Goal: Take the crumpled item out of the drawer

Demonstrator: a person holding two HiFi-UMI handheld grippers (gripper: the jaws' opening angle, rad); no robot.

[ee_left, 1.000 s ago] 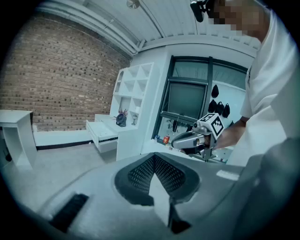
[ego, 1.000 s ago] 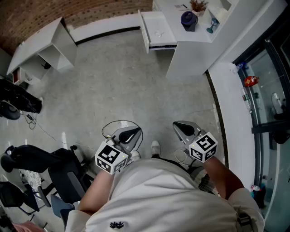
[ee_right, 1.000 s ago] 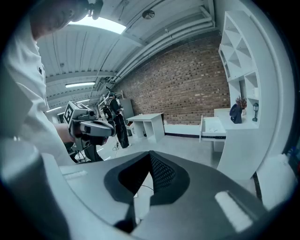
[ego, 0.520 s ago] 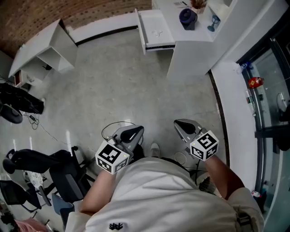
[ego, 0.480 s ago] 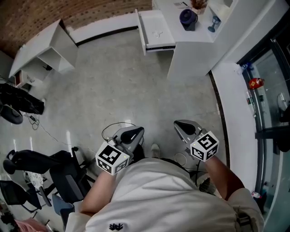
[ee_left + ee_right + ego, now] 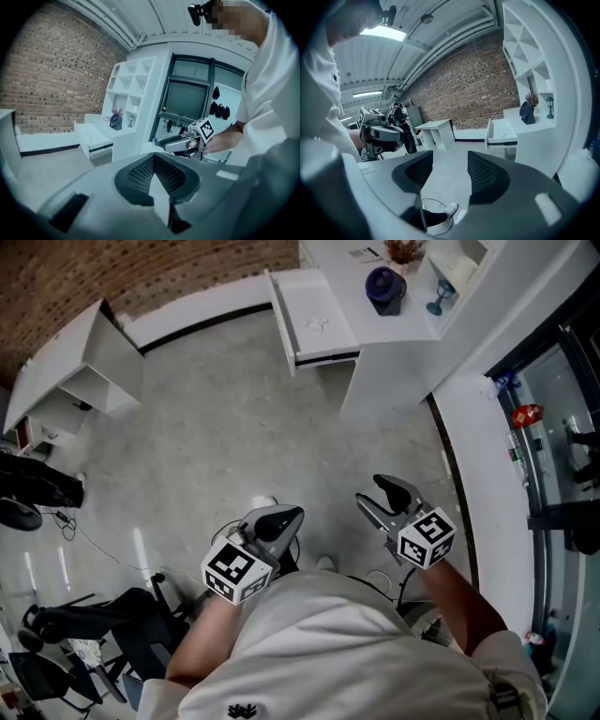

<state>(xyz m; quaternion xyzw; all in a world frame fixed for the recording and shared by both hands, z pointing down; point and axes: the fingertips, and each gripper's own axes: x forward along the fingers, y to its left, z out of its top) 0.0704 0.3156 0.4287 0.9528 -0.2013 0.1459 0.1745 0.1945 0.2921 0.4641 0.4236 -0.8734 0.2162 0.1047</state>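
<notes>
The white drawer [image 6: 302,283] stands pulled out from a white cabinet, far across the grey floor. A small crumpled white item [image 6: 319,324] lies inside it. It also shows faintly in the drawer [image 6: 502,134] in the right gripper view. Both grippers are held close to the person's body, well short of the drawer. My left gripper [image 6: 291,515] is shut with nothing in it, its pads meeting [image 6: 153,157]. My right gripper [image 6: 371,491] is opening, with only floor showing between its jaws [image 6: 450,161].
On the cabinet top stand a dark blue vase [image 6: 384,285], a blue goblet [image 6: 437,296] and a small plant. A low white table [image 6: 89,357] sits at left. Black chairs and gear [image 6: 42,488] crowd the lower left. A cable loop [image 6: 246,510] lies by the person's feet. Glass panels [image 6: 553,418] line the right.
The right gripper's jaws have parted; they were together before. The view has shifted, so the drawer sits a little further left. The left gripper stays shut.
</notes>
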